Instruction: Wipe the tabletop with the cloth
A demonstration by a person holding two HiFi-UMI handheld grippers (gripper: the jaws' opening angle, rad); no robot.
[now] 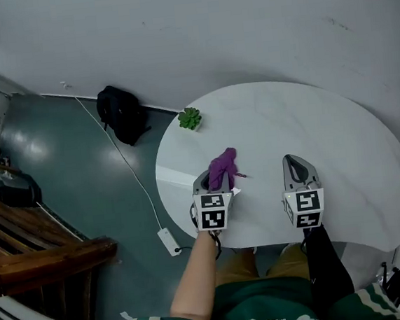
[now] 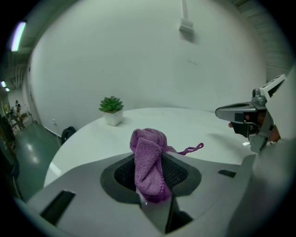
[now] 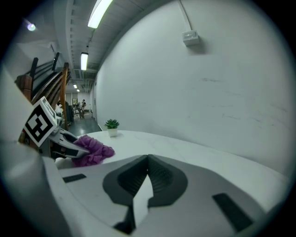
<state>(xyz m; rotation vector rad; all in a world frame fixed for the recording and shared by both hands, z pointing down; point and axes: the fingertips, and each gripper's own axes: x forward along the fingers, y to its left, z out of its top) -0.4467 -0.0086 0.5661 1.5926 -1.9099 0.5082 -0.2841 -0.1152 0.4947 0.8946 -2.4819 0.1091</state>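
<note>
My left gripper [image 1: 215, 184] is clamped on the purple cloth [image 1: 223, 164], which bunches up between its jaws above the white tabletop [image 1: 309, 124], nearer to me than the potted plant [image 1: 190, 118]. My right gripper [image 1: 298, 167] has its jaws pressed together on nothing, farther from the plant and clear of the cloth.

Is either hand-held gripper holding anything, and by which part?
The left hand-held gripper pinches the purple cloth by a bunched fold; the right hand-held gripper is shut, empty.
</note>
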